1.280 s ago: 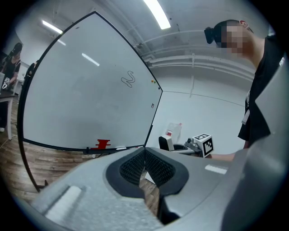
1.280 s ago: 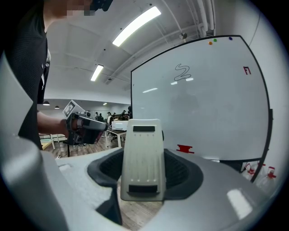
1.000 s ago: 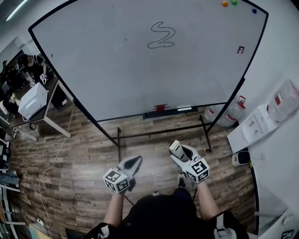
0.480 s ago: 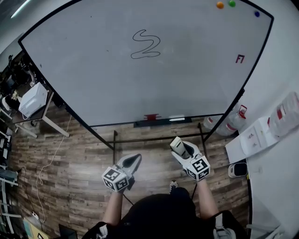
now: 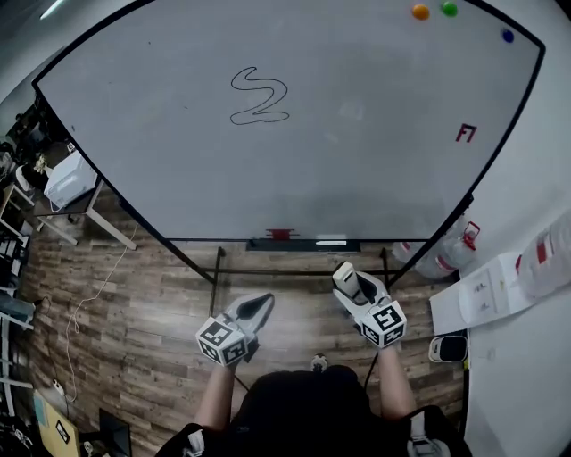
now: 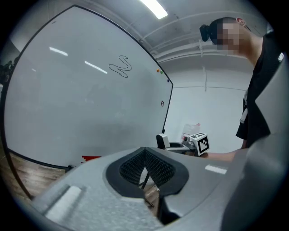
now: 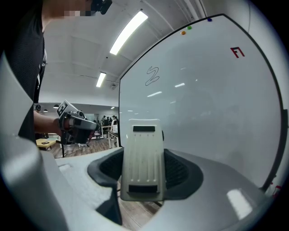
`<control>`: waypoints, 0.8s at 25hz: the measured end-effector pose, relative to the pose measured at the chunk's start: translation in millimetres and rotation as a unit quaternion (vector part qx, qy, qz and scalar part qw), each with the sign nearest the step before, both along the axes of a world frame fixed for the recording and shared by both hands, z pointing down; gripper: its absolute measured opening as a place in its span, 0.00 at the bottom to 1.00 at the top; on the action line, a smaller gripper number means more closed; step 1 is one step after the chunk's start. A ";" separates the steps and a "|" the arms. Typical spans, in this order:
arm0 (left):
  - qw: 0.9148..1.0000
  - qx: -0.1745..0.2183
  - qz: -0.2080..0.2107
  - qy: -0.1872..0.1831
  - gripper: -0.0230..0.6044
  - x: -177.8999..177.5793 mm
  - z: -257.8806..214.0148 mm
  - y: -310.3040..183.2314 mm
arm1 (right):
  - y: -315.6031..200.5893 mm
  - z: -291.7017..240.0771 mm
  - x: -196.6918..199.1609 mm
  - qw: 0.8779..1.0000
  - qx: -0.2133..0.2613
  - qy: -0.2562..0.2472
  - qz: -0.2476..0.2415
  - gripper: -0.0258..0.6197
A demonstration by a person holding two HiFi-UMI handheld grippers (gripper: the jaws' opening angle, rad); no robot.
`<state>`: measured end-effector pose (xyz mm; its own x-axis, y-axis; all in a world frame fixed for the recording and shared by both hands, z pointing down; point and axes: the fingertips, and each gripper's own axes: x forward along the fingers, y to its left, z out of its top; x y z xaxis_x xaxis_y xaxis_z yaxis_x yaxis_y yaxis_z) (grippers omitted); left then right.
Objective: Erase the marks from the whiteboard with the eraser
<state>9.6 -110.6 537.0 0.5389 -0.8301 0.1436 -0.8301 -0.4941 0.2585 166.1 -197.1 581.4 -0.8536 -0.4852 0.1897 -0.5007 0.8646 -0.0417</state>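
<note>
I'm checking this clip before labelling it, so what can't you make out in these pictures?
Eraser wiping face: turned away in the right gripper view, too small in the head view.
Red mark: too small to read in every view.
Red item on the tray: too small to identify.

Whiteboard (image 5: pixel 357 170) stands ahead, with left gripper (image 5: pixel 261 303) and right gripper (image 5: pixel 344 275) low in front of it. Squiggle (image 5: pixel 259 95) is upper left on the board, small mark (image 5: pixel 465 133) at right, magnets (image 5: pixel 434 11) along the top right. Tray (image 5: pixel 303 244) runs under the bottom edge, probably with a marker on it. Eraser (image 7: pixel 143 158) sits between the right jaws.
</note>
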 end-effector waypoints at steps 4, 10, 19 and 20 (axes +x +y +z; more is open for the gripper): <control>1.000 0.001 -0.023 -0.001 0.05 3.2 -0.1 -6.2 | -20.4 -1.8 1.3 1.000 0.007 -0.005 -0.022 0.43; 0.999 -0.005 -0.054 0.004 0.05 -10.8 6.4 -10.4 | -36.7 -4.4 -11.6 0.999 0.024 0.013 -0.040 0.43; 0.999 -0.001 -0.044 0.025 0.05 -44.4 11.9 -36.9 | -64.9 -19.8 -44.7 0.997 0.049 0.059 -0.029 0.43; 0.999 -0.001 -0.040 0.027 0.05 -51.5 11.7 -41.1 | -69.1 -25.9 -51.7 0.996 0.055 0.060 -0.026 0.43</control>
<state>-41.9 -151.7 548.8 0.4770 -0.8711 0.1173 -0.8522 -0.4256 0.3043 114.4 -266.3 555.6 -0.8524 -0.4649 0.2393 -0.4515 0.8853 0.1117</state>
